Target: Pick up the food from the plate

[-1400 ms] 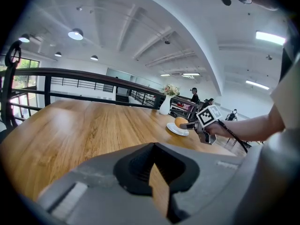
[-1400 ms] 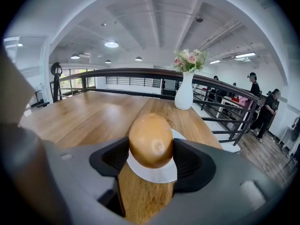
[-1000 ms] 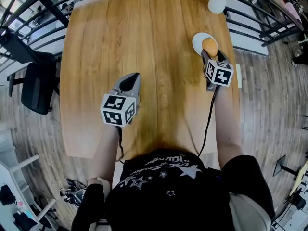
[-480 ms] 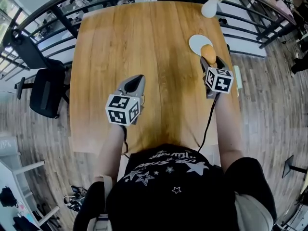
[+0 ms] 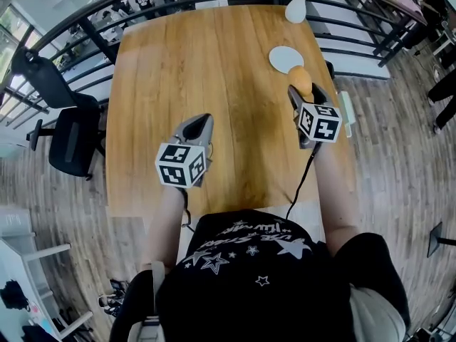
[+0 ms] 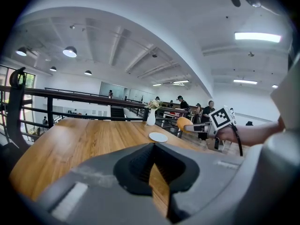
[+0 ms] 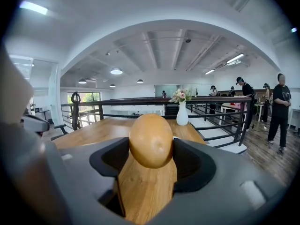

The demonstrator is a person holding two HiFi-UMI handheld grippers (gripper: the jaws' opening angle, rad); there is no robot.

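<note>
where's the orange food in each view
Head view: food upper right, in the right gripper, at the near edge of the plate.
Left gripper view: food right of centre, held in the air.
Right gripper view: food dead centre, between the jaws.
Shared landmark: white vase.

You have a wooden bench (image 5: 214, 84) in front of you. Its top is made of long planks in a warm honey colour, with the grain running away from you, and its corners are rounded. A small round white plate (image 5: 283, 58) lies flat on the wood. Beyond the plate, closer to the far edge, a white vase (image 5: 296, 11) of pale flowers stands upright, near the plate but not touching it. Left of the plate, and from the plate back toward you, the broad planks carry on to the bench's edges.
</note>
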